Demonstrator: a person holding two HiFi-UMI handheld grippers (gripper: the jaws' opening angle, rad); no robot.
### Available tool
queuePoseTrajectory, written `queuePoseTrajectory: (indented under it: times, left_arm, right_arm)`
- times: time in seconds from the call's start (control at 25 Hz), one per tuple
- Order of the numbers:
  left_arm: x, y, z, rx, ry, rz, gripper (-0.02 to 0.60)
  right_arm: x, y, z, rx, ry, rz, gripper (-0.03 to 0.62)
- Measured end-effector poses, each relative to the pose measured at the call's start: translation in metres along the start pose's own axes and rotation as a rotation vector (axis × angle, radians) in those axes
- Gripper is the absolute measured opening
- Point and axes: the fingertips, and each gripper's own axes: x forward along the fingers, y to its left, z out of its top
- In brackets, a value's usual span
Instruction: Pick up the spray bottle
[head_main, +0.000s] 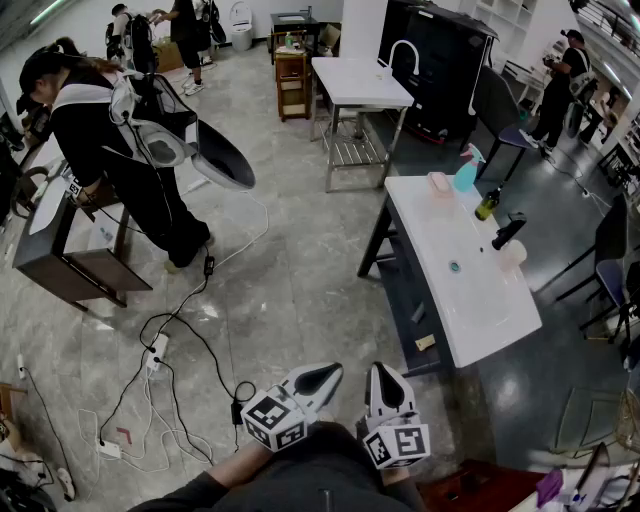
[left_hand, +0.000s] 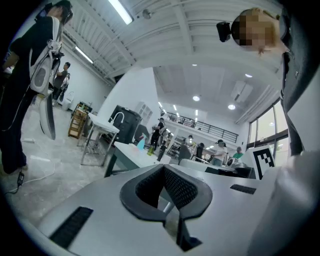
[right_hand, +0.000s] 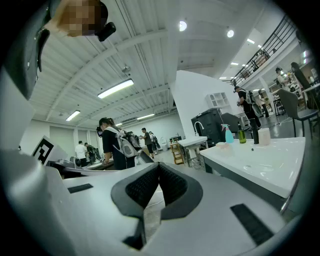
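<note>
The spray bottle (head_main: 466, 172), teal with a pale trigger head, stands upright at the far end of the white table (head_main: 478, 318), close to its right-hand edge. Just beside it on the near side is a green bottle (head_main: 487, 204). A flat pink pad (head_main: 438, 182) lies near it on the far left part of the top. Further along that right edge stands a dark tap-like piece (head_main: 508, 232), and then a white cup (head_main: 513, 254). A basin is sunk into the middle of the table, with its drain (head_main: 455, 266) showing.

Nobody has the bottle. Both tools are well apart from the table, held side by side close to the person's body. The left hand-held gripper (left_hand: 164, 172) has its ribbed pads pressed together with nothing between them. The right hand-held gripper (right_hand: 159, 167) is likewise fully closed and empty. From the right gripper view, the bottle sits far off across the table.

Over to the left, cables (head_main: 165, 375) trail across the tiled floor, and a person in dark clothes (head_main: 110, 140) bends over a low wooden bench.
</note>
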Motion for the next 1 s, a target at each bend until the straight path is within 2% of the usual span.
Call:
queuePoseTrajectory:
  times: [0.2, 0.36, 0.64, 1.0]
  left_arm:
    - [0.004, -0.002, -0.004, -0.006, -0.001, 0.005, 0.006]
    - [0.015, -0.003, -0.005, -0.001, 0.0, 0.013, 0.006]
    - [0.032, -0.013, -0.015, 0.003, -0.02, 0.034, 0.006]
    - [0.044, -0.015, -0.024, -0.002, 0.012, 0.049, 0.006]
  right_arm:
    - [-0.002, -0.002, -0.001, 0.004, 0.007, 0.008, 0.008]
    - [-0.006, -0.006, 0.01, -0.012, -0.046, 0.041, 0.008]
    - [-0.014, -0.033, 0.008, 0.014, -0.052, 0.038, 0.008]
    - [-0.019, -0.055, 0.004, 0.051, -0.049, 0.013, 0.008]
